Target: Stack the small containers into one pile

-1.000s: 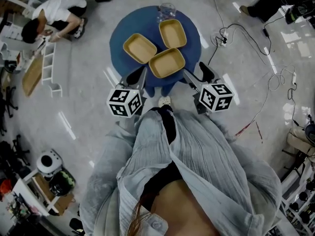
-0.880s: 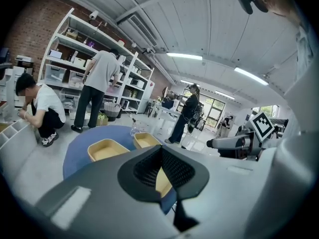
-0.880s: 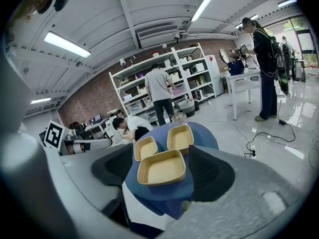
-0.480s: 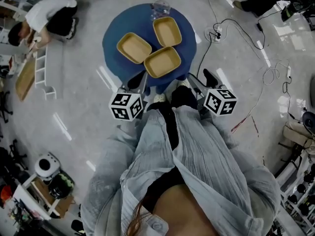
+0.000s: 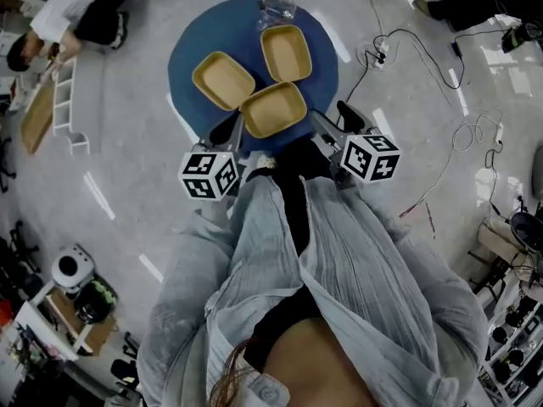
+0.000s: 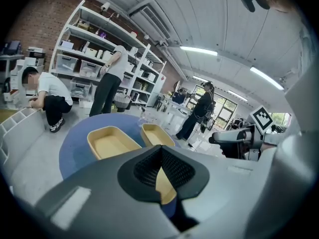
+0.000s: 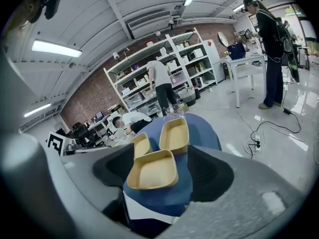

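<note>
Stacking has not yet begun at the round blue surface [image 5: 187,49], where 3 small containers sit separately in a loose cluster: the nearest container [image 5: 273,108] by the front edge, the left container [image 5: 223,80] just beside its far-left corner, and the far container [image 5: 285,52] behind it, close to a clear glass vessel [image 5: 277,8] at the back rim. A person in a pale crinkled shirt leans over them with 1 claw in each hand. The left claw [image 5: 233,130] hovers at the near-left edge with its ribbed black jaws pressed together on nothing. The right claw [image 5: 333,121] hovers at the near-right edge with its jaws apart, having just narrowed a little; the nearest container lies just ahead of the gap, untouched. The step in hand looks like the approach for a first pick, and the next move probably calls for the right claw to pinch 1 wall of the nearest container, lift it clear and lower it squarely into a neighbour. All 3 are shallow, matte tan tubs, rectangular with rounded corners and outward-sloping walls, a shape that should nest readily; they appear rigid and light.
</note>
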The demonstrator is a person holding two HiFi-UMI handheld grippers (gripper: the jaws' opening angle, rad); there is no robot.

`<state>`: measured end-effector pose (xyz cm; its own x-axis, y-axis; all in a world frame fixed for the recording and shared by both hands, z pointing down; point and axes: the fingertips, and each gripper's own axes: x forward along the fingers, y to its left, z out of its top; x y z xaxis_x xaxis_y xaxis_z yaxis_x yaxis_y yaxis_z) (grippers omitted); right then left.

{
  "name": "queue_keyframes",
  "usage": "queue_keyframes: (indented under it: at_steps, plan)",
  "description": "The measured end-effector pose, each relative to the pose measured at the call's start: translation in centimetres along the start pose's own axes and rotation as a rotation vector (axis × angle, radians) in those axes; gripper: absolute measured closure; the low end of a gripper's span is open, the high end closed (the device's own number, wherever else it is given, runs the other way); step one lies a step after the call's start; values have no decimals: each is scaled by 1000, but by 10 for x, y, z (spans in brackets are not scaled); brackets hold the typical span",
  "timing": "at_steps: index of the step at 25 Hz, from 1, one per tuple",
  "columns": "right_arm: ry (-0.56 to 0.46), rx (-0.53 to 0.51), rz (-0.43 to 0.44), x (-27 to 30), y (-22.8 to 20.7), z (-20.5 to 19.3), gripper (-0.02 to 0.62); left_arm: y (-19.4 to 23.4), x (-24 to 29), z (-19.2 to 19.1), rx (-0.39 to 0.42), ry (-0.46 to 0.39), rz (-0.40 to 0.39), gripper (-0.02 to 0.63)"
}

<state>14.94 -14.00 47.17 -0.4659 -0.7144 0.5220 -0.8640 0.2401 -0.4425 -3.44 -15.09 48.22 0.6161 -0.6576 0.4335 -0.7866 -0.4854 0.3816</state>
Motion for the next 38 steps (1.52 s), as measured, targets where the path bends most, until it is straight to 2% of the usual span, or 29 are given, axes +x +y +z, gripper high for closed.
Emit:
queue_keyframes:
  at_steps: [4,11,16,27,34,38]
  plan:
    - [41,-4,21,18,-19,13,267,7,20,11,-2,1,48,595]
    - [95,49,10,53,-51,23,268,13,43,17,-61,17,108,595]
    - [135,35,14,78,-62,21,308,22,56,14,-88,38,145,595]
    - [243,69,32,123,-75,1,316,35,70,7,-147,68,208,595]
    - [300,62,17,143,-84,-5,369,44,71,5,-195,58,252,595]
    - [332,44,-23,150,-89,-6,438,46,71,0,-228,60,265,595]
